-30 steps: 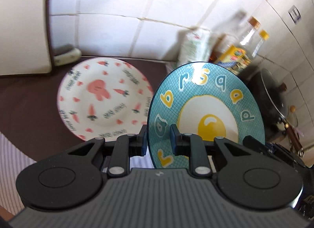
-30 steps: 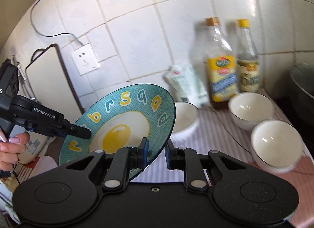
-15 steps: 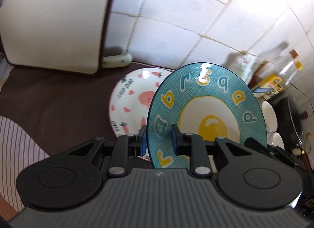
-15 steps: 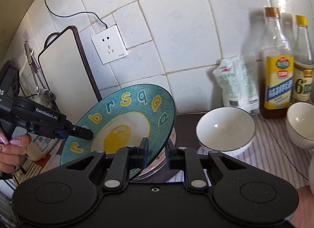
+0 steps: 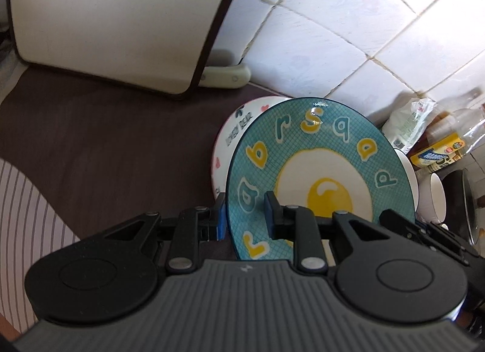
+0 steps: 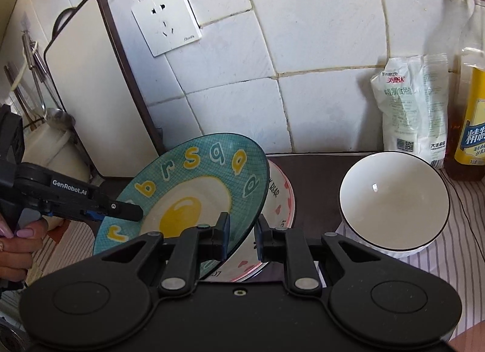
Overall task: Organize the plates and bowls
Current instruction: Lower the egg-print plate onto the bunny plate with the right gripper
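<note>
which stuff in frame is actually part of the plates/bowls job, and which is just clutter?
Job:
- teal egg plate, held by left gripper and right gripper
- pink-print plate beneath it
- white bowl

Clutter:
- cutting board
- wall socket
- salt bag
- oil bottle

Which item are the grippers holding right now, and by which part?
Both hold the teal egg plate by its rim: the right gripper at its near right edge, the left gripper at the opposite edge.

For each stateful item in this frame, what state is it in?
Teal egg plate: lifted, tilted, gripped at both rims.
Left tongs: shut on its rim.
Right tongs: shut on its rim.
Pink-patterned plate: flat on counter underneath.
White bowl: upright, empty.
</note>
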Action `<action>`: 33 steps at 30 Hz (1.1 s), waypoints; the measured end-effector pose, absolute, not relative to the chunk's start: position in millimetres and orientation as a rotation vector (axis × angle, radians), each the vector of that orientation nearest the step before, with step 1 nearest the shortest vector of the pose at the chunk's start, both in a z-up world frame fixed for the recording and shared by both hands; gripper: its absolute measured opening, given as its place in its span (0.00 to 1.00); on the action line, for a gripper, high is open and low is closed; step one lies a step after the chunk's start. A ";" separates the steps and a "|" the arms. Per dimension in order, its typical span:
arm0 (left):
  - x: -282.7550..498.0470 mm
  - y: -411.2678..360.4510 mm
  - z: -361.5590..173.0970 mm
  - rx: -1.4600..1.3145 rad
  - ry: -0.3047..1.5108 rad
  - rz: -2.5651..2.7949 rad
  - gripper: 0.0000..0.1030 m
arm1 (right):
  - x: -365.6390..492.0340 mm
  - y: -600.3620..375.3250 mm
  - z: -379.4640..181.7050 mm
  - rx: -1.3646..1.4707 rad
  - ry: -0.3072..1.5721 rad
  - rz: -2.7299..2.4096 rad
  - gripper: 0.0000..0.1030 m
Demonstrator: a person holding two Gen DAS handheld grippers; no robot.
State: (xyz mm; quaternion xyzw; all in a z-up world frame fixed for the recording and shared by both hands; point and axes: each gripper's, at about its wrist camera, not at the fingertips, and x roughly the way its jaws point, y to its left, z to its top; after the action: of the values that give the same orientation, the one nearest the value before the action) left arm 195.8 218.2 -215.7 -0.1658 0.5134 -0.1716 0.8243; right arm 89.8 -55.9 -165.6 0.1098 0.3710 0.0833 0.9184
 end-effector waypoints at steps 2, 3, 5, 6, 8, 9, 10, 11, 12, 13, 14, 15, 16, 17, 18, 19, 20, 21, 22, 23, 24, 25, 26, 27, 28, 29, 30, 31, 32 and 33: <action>198.5 216.2 -217.9 -0.342 1.099 -0.356 0.22 | 91.9 -54.8 -166.9 0.234 0.784 0.175 0.21; 199.2 215.6 -218.8 -0.331 1.099 -0.350 0.22 | 94.5 -55.4 -169.8 0.243 0.799 0.170 0.21; 201.8 213.4 -222.4 -0.315 1.099 -0.346 0.22 | 98.1 -55.9 -175.3 0.254 0.815 0.167 0.21; 204.2 213.4 -225.4 -0.318 1.108 -0.343 0.22 | 100.2 -57.2 -178.8 0.267 0.820 0.162 0.21; 211.6 215.9 -233.9 -0.359 1.145 -0.340 0.20 | 104.9 -60.3 -185.6 0.300 0.830 0.156 0.21; 214.9 217.3 -237.5 -0.380 1.164 -0.336 0.20 | 108.4 -61.2 -188.4 0.314 0.842 0.147 0.21; 217.2 217.0 -239.4 -0.378 1.181 -0.323 0.20 | 111.8 -61.0 -190.5 0.319 0.859 0.135 0.21; 217.9 215.0 -239.0 -0.356 1.183 -0.313 0.20 | 115.2 -60.6 -192.2 0.324 0.873 0.134 0.21; 217.4 212.4 -237.4 -0.329 1.173 -0.308 0.20 | 118.1 -60.1 -194.0 0.330 0.887 0.136 0.21; 217.4 210.2 -236.5 -0.309 1.169 -0.306 0.20 | 121.2 -58.6 -195.4 0.326 0.899 0.133 0.21; 219.4 209.0 -238.0 -0.305 1.177 -0.306 0.20 | 123.5 -56.4 -196.3 0.310 0.907 0.131 0.21; 221.8 209.2 -240.2 -0.314 1.188 -0.309 0.20 | 125.5 -55.0 -196.8 0.299 0.911 0.129 0.21; 224.1 209.6 -242.8 -0.325 1.199 -0.312 0.20 | 127.4 -55.8 -197.4 0.306 0.912 0.120 0.21; 224.3 208.5 -244.0 -0.334 1.205 -0.319 0.20 | 129.4 -57.1 -198.4 0.313 0.916 0.115 0.21; 223.5 207.2 -244.5 -0.334 1.210 -0.322 0.21 | 132.0 -57.4 -199.6 0.309 0.921 0.108 0.21; 221.5 205.1 -244.4 -0.322 1.207 -0.316 0.21 | 133.6 -56.8 -200.2 0.296 0.923 0.098 0.21; 219.1 203.6 -244.4 -0.313 1.202 -0.313 0.21 | 135.0 -55.6 -200.4 0.283 0.925 0.097 0.21; 218.6 203.5 -245.6 -0.311 1.201 -0.309 0.21 | 137.5 -54.7 -201.2 0.271 0.927 0.093 0.21; 218.2 203.3 -245.6 -0.313 1.205 -0.308 0.21 | 139.1 -55.7 -202.1 0.267 0.928 0.090 0.21; 218.9 204.4 -245.3 -0.316 1.211 -0.307 0.21 | 140.8 -57.0 -202.8 0.272 0.931 0.087 0.21; 218.5 204.5 -244.8 -0.319 1.217 -0.304 0.21 | 141.9 -58.3 -203.8 0.282 0.935 0.083 0.21; 218.0 204.7 -244.3 -0.325 1.224 -0.301 0.21 | 142.6 -58.7 -204.5 0.286 0.940 0.078 0.21; 216.4 204.9 -243.3 -0.332 1.232 -0.296 0.21 | 143.1 -57.9 -204.8 0.281 0.946 0.074 0.22; 217.8 204.6 -243.3 -0.340 1.241 -0.291 0.21 | 142.6 -56.2 -204.3 0.266 0.952 0.071 0.23; 219.3 204.4 -243.6 -0.347 1.250 -0.286 0.22 | 142.8 -53.8 -204.2 0.247 0.955 0.065 0.24; 221.0 204.8 -243.4 -0.353 1.258 -0.281 0.22 | 143.0 -50.8 -204.5 0.224 0.956 0.060 0.26; 221.8 204.6 -243.1 -0.356 1.265 -0.276 0.22 | 143.5 -47.5 -205.1 0.196 0.955 0.058 0.27; 222.0 204.0 -242.7 -0.353 1.270 -0.274 0.22 | 143.2 -45.4 -205.6 0.170 0.953 0.057 0.29; 221.3 203.9 -242.3 -0.352 1.274 -0.271 0.22 | 143.7 -42.2 -205.2 0.143 0.952 0.058 0.31; 220.4 204.3 -242.0 -0.353 1.276 -0.267 0.22 | 143.8 -39.4 -204.6 0.119 0.951 0.063 0.32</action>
State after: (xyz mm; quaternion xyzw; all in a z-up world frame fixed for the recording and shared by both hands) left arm 220.4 204.3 -242.0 -0.1635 0.5907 -0.1237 0.7804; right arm 143.8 -39.4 -204.6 0.0572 0.4576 0.0301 0.8868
